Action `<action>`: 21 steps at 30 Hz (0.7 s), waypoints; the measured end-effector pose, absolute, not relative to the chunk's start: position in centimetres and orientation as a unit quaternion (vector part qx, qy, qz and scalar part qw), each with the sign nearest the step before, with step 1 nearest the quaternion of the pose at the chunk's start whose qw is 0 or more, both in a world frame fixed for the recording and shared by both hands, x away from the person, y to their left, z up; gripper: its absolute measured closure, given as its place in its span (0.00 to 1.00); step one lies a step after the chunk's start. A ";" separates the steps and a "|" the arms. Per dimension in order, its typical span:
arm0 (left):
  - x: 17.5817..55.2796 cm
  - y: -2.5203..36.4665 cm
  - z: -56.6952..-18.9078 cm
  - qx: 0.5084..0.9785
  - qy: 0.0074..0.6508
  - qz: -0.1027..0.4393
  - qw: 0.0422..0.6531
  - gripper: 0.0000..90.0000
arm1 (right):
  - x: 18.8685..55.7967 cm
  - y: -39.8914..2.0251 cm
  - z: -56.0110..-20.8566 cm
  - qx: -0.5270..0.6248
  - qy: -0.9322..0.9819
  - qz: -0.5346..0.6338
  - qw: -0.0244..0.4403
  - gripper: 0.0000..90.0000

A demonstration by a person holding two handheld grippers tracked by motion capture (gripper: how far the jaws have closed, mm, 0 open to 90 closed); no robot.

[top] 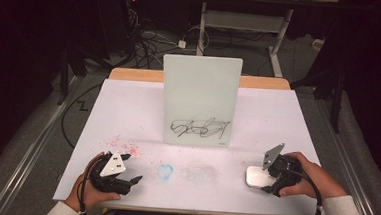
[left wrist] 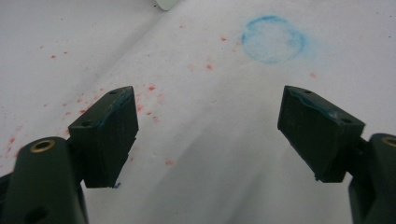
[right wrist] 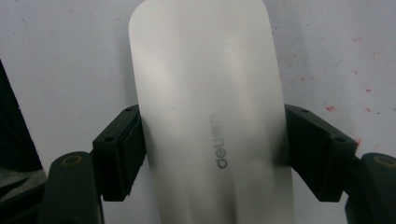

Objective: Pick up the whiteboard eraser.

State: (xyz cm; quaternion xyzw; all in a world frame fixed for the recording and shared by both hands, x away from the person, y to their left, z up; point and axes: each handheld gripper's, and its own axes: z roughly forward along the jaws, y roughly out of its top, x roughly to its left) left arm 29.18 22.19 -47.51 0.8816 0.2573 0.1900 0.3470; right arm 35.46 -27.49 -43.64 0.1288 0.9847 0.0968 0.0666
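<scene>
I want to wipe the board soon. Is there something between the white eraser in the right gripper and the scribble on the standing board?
Nothing visible. The right gripper holds the eraser on the table; the stretch to the board and its scribble is bare.

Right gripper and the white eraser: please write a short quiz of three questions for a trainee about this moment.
1. True or false: the right gripper has its jaws closed on the white eraser.
2. What does the left gripper hold? A) a marker B) nothing C) a cloth
3. Fill in: the whiteboard stands upright and has a ____ scribble near its lower edge.

Key
1. True; both pads press against the eraser's sides.
2. B; its jaws are wide apart over the table, near a blue ring mark.
3. black
</scene>
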 end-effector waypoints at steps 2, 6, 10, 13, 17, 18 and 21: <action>29.2 22.1 -47.4 0.881 0.253 0.189 0.352 0.22 | 35.4 -27.6 -43.6 0.117 0.985 0.102 0.072 0.31; 29.3 22.0 -47.3 0.881 0.251 0.191 0.354 0.21 | 35.0 -27.8 -43.3 0.119 0.982 0.122 0.086 0.33; 29.3 22.0 -47.2 0.879 0.250 0.193 0.357 0.21 | 34.6 -27.7 -42.6 0.135 0.974 0.146 0.108 0.33; 29.4 22.0 -47.2 0.879 0.250 0.194 0.357 0.21 | 34.4 -27.5 -41.9 0.141 0.965 0.176 0.133 0.34; 29.4 22.2 -47.1 0.874 0.254 0.194 0.365 0.20 | 34.2 -27.0 -41.1 0.162 0.950 0.210 0.166 0.34; 29.4 22.3 -47.0 0.874 0.254 0.196 0.365 0.20 | 34.2 -26.8 -40.9 0.156 0.947 0.219 0.176 0.34; 29.3 22.4 -47.0 0.872 0.257 0.199 0.366 0.20 | 34.1 -25.9 -40.3 0.169 0.933 0.241 0.205 0.34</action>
